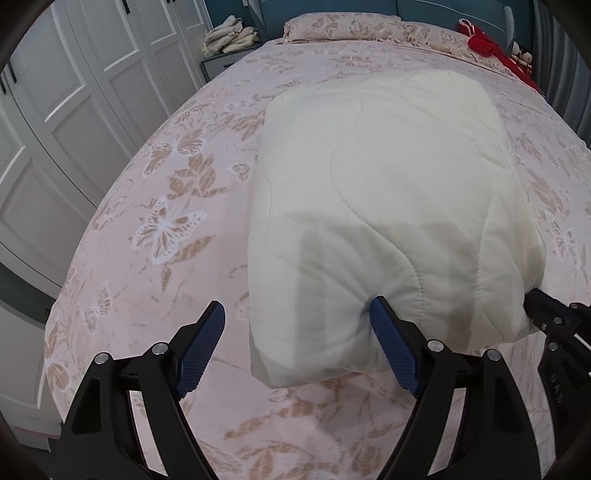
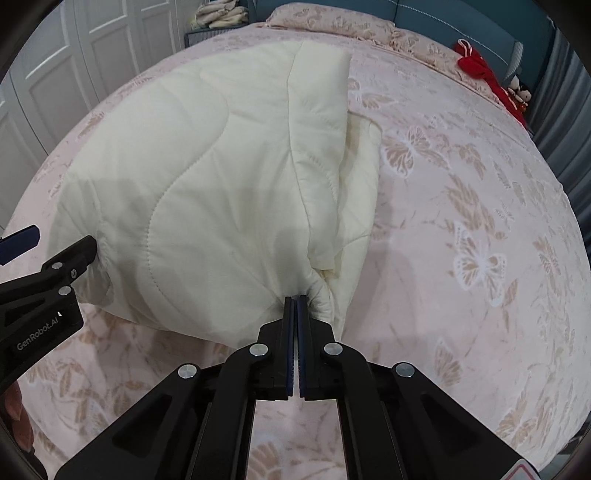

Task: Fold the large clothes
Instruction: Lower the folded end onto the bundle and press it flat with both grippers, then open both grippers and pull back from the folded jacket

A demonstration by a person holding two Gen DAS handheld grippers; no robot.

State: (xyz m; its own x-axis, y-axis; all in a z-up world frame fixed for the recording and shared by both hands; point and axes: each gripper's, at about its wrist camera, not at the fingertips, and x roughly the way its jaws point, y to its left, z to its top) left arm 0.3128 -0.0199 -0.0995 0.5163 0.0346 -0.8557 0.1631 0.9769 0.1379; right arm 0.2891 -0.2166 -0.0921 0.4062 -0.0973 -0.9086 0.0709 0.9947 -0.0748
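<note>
A cream quilted blanket (image 1: pixel 384 206) lies folded in a thick bundle on the pink butterfly bedspread (image 1: pixel 155 206). My left gripper (image 1: pixel 299 314) is open at the bundle's near left corner, its right finger pressing into the fabric and its left finger over the bedspread. It also shows in the right wrist view (image 2: pixel 55 243). My right gripper (image 2: pixel 295 301) is shut on the blanket (image 2: pixel 207 177) at its near right corner, where the layers bunch. It also shows at the right edge of the left wrist view (image 1: pixel 535 302).
White wardrobe doors (image 1: pixel 74 96) stand left of the bed. A nightstand with folded cream cloths (image 1: pixel 229 35) sits at the far left. A pillow (image 1: pixel 343 26) lies at the headboard, and a red garment (image 2: pixel 480 70) at the far right.
</note>
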